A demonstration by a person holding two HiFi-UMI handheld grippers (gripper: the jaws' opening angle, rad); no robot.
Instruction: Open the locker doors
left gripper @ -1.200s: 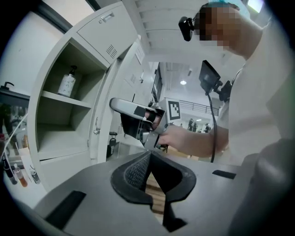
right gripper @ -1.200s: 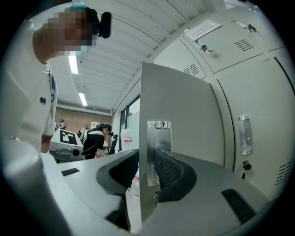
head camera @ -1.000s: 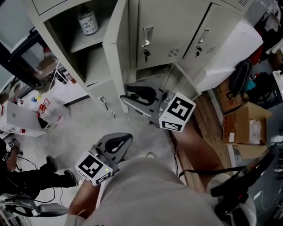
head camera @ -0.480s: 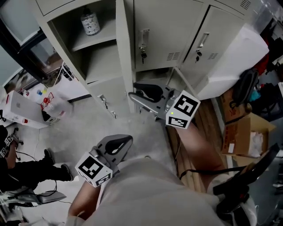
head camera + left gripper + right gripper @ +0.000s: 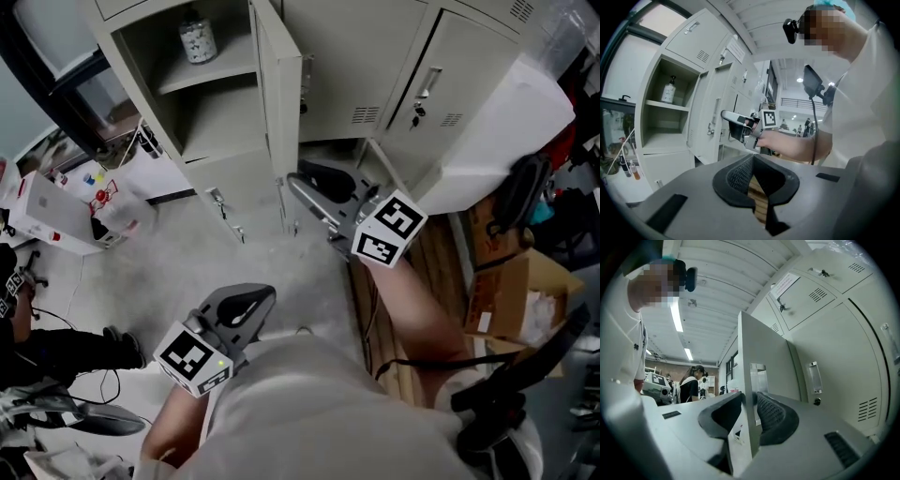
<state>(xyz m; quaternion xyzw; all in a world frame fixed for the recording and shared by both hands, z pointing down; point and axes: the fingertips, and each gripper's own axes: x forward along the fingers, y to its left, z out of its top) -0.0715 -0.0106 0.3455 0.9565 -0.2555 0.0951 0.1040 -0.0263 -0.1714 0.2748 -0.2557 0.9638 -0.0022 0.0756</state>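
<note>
The grey locker bank (image 5: pixel 328 56) fills the top of the head view. One tall compartment at the upper left stands exposed, and its open door (image 5: pixel 279 112) juts toward us just left of top centre, seen nearly edge-on. To its right, across the upper middle and upper right, the closed doors (image 5: pixel 469 84) have not been opened.

We judge that we are partway through swinging the first door out. The right gripper (image 5: pixel 298 186) sits at the centre of the head view. In its own view the jaws straddle the door's free edge (image 5: pixel 752 362). They have just been opening a little, yet the pads look to lie against both faces of the panel, so we read it as a light clamp.

The left gripper (image 5: pixel 270 298) hangs low and left of centre, close to our torso. Its tips (image 5: pixel 753 157) are together with nothing between them.

Next we would need to let this door go and carry a gripper to a handle on a closed door at the upper right. The keys (image 5: pixel 415 111) in the locks may need turning first.

A bottle (image 5: pixel 197 39) stands on the top shelf, and its label is too small to read. The paper notice (image 5: pixel 784 283) on an upper door shows print we cannot make out. The marker cubes (image 5: pixel 389 230) carry only black-and-white squares.
</note>
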